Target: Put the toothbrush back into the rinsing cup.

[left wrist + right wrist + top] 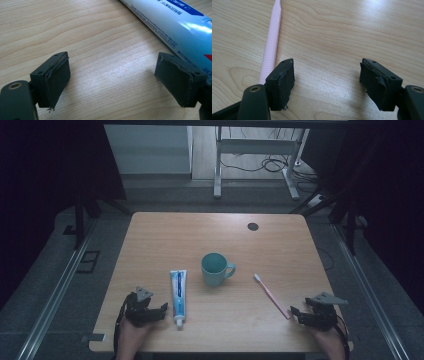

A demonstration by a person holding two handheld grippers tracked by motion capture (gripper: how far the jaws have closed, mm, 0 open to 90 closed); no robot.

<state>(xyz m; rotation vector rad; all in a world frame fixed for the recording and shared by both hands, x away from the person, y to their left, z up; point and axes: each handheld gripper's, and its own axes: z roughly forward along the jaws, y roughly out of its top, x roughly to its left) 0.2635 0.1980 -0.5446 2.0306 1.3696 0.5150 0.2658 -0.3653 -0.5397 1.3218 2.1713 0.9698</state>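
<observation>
Looking down on the table [150,235], I see a lot of bare wood around three things near the middle. The mug [216,268] stands upright at the centre with its handle to the right; it is the likeliest casualty if either of my hands swings inward carelessly. The toothpaste tube [178,297] lies flat just left of the mug, cap toward me. My left gripper [112,82] rests beside it with jaws spread and nothing between them, and its right jaw sits almost against the tube's edge. I judge that closing now would catch only air, or nudge the tube sideways. The toothbrush [271,296] lies slanted to the right of the mug, bristles away from me. My right gripper [327,83] is also spread and empty, and the pink handle [270,52] runs outside its left jaw. A thin round handle like that could roll or skid off if I pinch it off-centre.
</observation>
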